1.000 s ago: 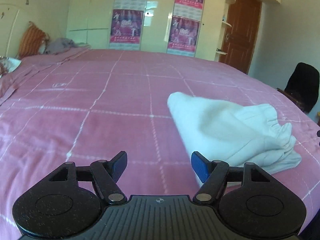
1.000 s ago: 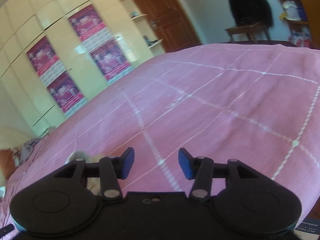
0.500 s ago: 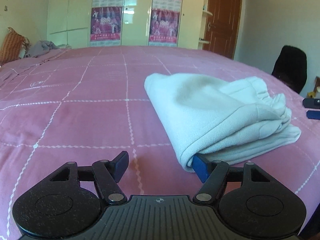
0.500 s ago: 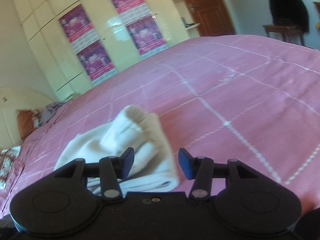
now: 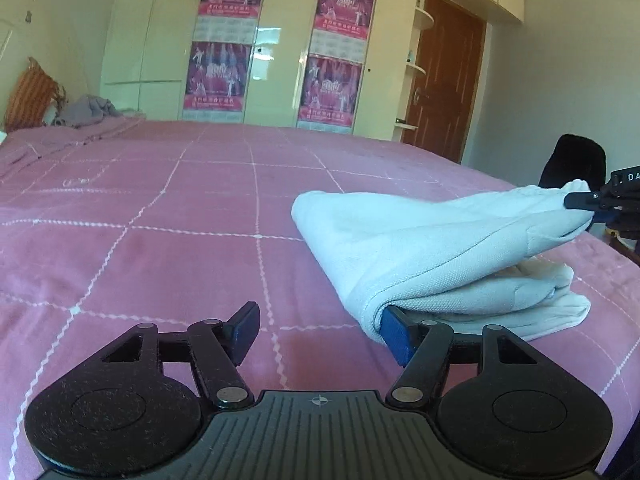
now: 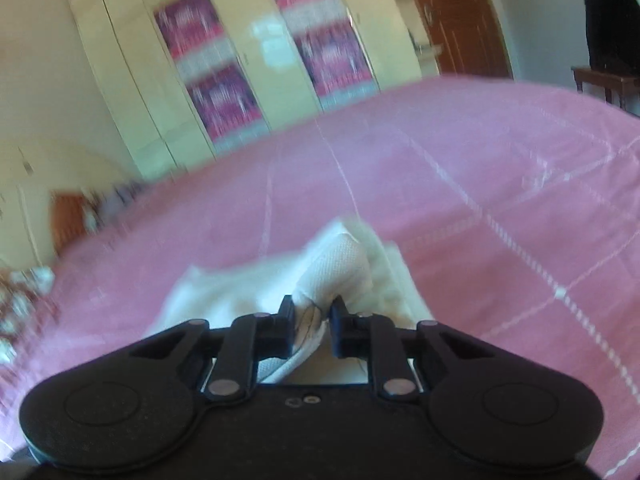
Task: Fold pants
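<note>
White pants lie folded on the pink bed. My left gripper is low at their near corner. Its right finger is tucked under the folded edge and its left finger rests on bare bedspread. The jaws are closing, and only the cloth's edge reaches between them. My right gripper is closing on the waistband end of the pants, with cloth bunched between its pads. In the left wrist view the right gripper holds that end raised off the lower layers.
A cream wardrobe with posters and a brown door stand behind the bed. A dark-draped chair is at the right edge. A striped pillow and grey clothes lie at the far left.
My right gripper swung onto the waistband end, its jaws narrowed onto the cloth, and the top layer rose at the right. The left gripper has barely moved and narrowed slightly.
</note>
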Motion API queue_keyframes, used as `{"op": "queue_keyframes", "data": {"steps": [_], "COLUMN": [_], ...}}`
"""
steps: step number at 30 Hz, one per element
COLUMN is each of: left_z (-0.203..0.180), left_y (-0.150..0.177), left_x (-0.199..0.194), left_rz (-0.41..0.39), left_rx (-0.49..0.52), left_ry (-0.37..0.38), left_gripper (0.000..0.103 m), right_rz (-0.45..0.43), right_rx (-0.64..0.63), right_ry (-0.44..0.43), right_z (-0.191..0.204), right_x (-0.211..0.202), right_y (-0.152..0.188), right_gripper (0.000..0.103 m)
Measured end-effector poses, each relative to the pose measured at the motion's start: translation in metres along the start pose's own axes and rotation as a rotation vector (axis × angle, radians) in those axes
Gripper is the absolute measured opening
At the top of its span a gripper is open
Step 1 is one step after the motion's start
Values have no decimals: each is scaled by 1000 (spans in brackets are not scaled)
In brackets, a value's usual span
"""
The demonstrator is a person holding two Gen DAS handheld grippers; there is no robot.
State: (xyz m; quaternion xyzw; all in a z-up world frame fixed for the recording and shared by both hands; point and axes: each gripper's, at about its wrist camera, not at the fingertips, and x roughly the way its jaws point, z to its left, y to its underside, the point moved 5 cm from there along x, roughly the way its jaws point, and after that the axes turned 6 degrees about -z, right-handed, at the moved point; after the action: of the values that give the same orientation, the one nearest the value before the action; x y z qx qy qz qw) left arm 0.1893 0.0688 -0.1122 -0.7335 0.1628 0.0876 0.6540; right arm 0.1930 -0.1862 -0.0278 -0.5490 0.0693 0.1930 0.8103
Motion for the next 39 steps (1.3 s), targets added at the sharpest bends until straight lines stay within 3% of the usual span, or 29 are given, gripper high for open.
{"op": "queue_keyframes", "data": {"steps": [2,4,5,6,9,15,16,18,21,22,24,26,28,30,31,34,37,39], "left_z": [-6,-4,-2,0,1,2,2,1,-2,-3,-6,-2,8,10,4,-30,-65,-77], "left_y": [12,17,15,13,14,18,13,4,16,22,24,22,15,-8,-20,-50,-40,-6], "left_x": [12,16,13,10,10,17,9,0,14,20,19,6,-11,-25,-24,2,43,68], "left_rz": [85,114,104,92,96,105,52,-31,62,106,140,166,160,49,13,-31,26,167], "left_rx": [18,-10,-23,-33,-42,-40,-44,-15,13,22,42,51,2,-56,-61,-99,-96,-60], "left_ry": [3,7,9,8,6,6,7,-3,-7,1,9,5,-22,-20,0,113,184,198], "left_gripper": [66,66,66,66,66,67,66,67,67,67,67,67,67,65,58,55,52,52], "right_rz": [-13,130,177,145,48,200,236,239,109,120,266,253,180,84,48,-8,-12,53], "right_rx": [12,53,130,192,228,321,324,302,223,192,182,279,280,180,109,-103,-316,-488], "right_ry": [29,92,77,57,72,26,41,40,-27,5,100,53,80,107,118,65,48,71], "right_z": [-9,-30,-41,-49,-56,-65,-64,-54,-35,-36,-53,-67,-72,-68,-63,-37,-10,0], "right_x": [-10,10,14,7,-19,20,27,26,-2,-1,19,15,-5,-27,-34,-33,-10,10], "right_y": [3,25,33,34,30,46,49,42,26,30,55,56,43,26,18,1,5,27], "right_gripper": [16,20,22,29,74,63,34,27,27,30,35,36,49,45,44,39,37,29]}}
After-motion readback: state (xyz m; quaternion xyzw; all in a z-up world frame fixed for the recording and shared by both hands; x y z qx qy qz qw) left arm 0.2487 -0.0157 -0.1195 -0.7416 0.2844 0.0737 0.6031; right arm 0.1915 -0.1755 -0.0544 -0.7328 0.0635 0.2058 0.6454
